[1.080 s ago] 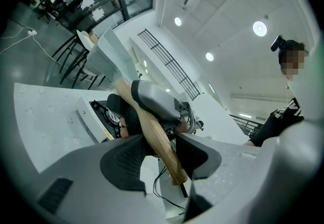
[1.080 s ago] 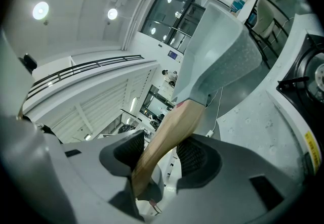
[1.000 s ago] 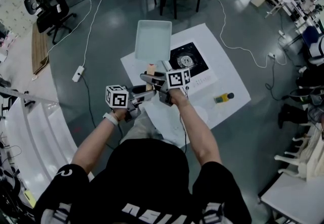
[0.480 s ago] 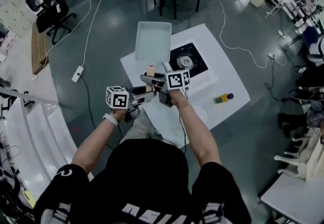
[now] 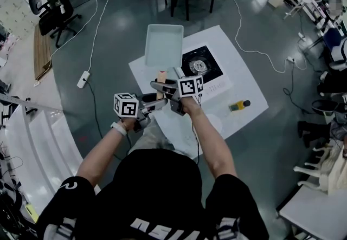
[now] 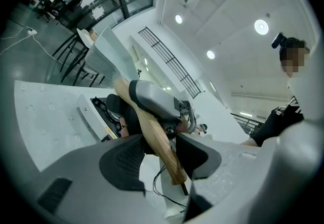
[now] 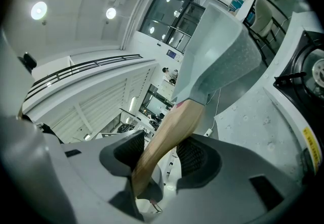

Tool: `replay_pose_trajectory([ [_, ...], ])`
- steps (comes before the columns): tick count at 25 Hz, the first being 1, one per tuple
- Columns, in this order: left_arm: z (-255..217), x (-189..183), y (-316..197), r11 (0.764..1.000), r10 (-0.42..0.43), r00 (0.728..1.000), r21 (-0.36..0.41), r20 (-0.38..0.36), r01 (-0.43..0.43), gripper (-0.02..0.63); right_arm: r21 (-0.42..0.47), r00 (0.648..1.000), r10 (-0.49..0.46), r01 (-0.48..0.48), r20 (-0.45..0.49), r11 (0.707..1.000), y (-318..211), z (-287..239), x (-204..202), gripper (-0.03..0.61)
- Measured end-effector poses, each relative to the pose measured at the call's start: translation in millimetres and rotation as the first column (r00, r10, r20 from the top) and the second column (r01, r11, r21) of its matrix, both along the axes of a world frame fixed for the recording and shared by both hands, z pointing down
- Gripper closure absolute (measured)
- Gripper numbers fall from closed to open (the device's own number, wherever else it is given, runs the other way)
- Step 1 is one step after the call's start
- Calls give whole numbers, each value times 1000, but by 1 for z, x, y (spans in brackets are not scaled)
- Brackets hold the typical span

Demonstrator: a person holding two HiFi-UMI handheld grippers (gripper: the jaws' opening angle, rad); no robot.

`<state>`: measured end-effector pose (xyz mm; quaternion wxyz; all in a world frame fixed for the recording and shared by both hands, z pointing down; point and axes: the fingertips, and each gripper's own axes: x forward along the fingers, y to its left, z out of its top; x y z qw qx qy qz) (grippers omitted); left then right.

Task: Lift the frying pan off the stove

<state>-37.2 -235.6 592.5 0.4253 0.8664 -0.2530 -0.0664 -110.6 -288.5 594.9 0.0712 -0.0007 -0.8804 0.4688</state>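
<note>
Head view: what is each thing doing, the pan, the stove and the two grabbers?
Frying pan: up in the air, off the stove, empty.
Stove: sitting on the white surface, burner bare.
Left gripper: shut on the wooden handle, near its end.
Right gripper: shut on the same handle, nearer the pan.

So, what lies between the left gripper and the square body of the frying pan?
The right gripper, clamped on the wooden handle ahead of the left gripper; the left gripper view shows it.
</note>
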Motion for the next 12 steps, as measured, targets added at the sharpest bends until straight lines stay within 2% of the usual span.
replay_pose_trajectory([
  [12, 3, 0, 1, 1000, 3, 1000, -11, 9, -3, 430, 1, 1000, -4, 4, -3, 1000, 0, 1, 1, 387],
])
